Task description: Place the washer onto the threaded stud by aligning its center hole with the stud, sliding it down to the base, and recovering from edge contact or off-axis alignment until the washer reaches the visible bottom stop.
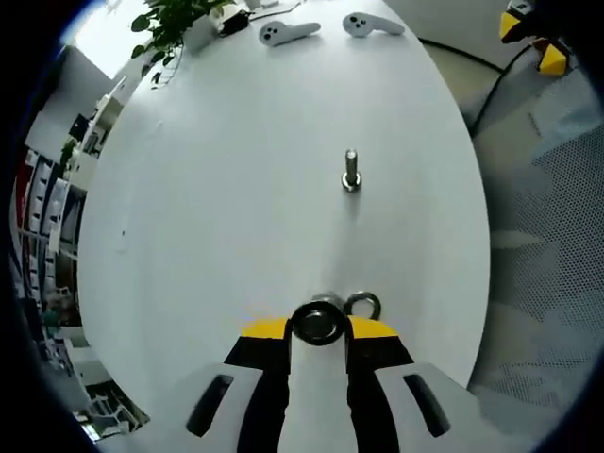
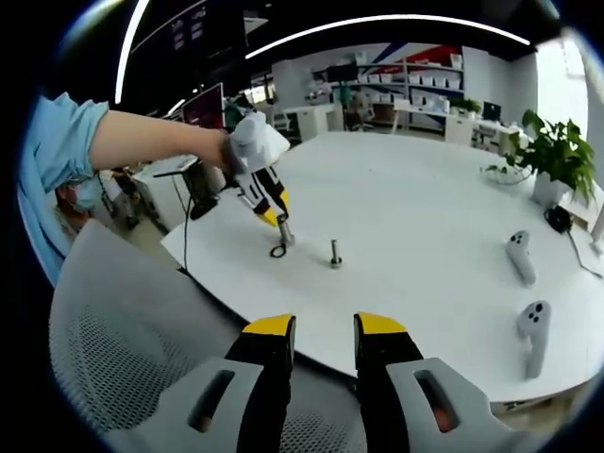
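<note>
Nearest to us in the left gripper view, the left gripper point(image 1: 319, 330) had its yellow-tipped jaws clenched on a thick metal ring point(image 1: 318, 322), which we took to be a nut or heavy washer; we could not tell which. Just beside it on the right, a thinner washer point(image 1: 362, 305) lay flat on the white table point(image 1: 236, 189), and we could not tell whether the two touched. Farther along the table, well apart from the jaws, the threaded stud point(image 1: 351, 172) stood upright on its base, bare along its thread. At the far end lay two white controllers point(image 1: 288, 33) and a potted plant point(image 1: 175, 24), and to the right, off the table, we saw the mesh of a chair point(image 1: 547, 245). In the right gripper view, the right gripper point(image 2: 324, 330) hung released, its jaws apart with nothing between them, above a mesh chair back point(image 2: 123, 340) at the near edge of the table point(image 2: 425, 208). Beyond it the threaded stud point(image 2: 335, 253) stood near that edge, and just left of it the left gripper point(image 2: 283, 238) pointed down at the table beside the washer point(image 2: 278, 251), held by a hand point(image 2: 228, 149) on a bare forearm with a blue sleeve point(image 2: 61, 142). The controllers point(image 2: 521, 257) lay to the right, the plant point(image 2: 552, 156) farther off, and shelving point(image 2: 415, 71) lined the far wall.
</note>
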{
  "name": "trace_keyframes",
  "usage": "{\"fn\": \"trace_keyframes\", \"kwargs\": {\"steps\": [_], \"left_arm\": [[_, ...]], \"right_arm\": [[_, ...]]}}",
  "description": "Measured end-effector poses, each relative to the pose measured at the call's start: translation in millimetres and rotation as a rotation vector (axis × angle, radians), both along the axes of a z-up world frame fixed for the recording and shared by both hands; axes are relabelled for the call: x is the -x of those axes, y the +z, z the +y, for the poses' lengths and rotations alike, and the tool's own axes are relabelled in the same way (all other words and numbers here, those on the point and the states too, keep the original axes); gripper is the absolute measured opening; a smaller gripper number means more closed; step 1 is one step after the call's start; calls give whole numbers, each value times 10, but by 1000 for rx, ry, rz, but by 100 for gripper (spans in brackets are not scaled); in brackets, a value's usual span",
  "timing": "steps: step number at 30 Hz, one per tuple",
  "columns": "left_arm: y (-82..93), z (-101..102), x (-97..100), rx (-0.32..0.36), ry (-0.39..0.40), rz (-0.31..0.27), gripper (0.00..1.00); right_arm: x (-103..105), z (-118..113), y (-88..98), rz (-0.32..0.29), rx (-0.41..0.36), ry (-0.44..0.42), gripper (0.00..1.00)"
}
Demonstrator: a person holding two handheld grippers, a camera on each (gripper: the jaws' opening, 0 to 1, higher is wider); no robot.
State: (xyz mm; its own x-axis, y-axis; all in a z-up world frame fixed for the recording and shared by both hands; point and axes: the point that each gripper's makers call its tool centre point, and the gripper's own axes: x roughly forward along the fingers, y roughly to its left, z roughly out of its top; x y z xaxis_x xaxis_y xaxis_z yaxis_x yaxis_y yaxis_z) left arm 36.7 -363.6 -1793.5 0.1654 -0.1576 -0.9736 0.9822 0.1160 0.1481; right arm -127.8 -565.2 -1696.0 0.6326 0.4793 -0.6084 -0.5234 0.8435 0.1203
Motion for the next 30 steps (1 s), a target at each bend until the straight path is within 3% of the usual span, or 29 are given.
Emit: {"fn": "trace_keyframes", "kwargs": {"steps": [19, 27, 30], "left_arm": [[-405, -20, 8, -129, -54, 43, 20], [-453, -3, 14, -144, -45, 56, 20], [-454, 8, 12, -143, -85, 61, 20]], "right_arm": [[20, 17, -26, 16, 4, 17, 27], [19, 17, -26, 15, 6, 18, 27], [14, 16, -22, 12, 5, 16, 27]]}}
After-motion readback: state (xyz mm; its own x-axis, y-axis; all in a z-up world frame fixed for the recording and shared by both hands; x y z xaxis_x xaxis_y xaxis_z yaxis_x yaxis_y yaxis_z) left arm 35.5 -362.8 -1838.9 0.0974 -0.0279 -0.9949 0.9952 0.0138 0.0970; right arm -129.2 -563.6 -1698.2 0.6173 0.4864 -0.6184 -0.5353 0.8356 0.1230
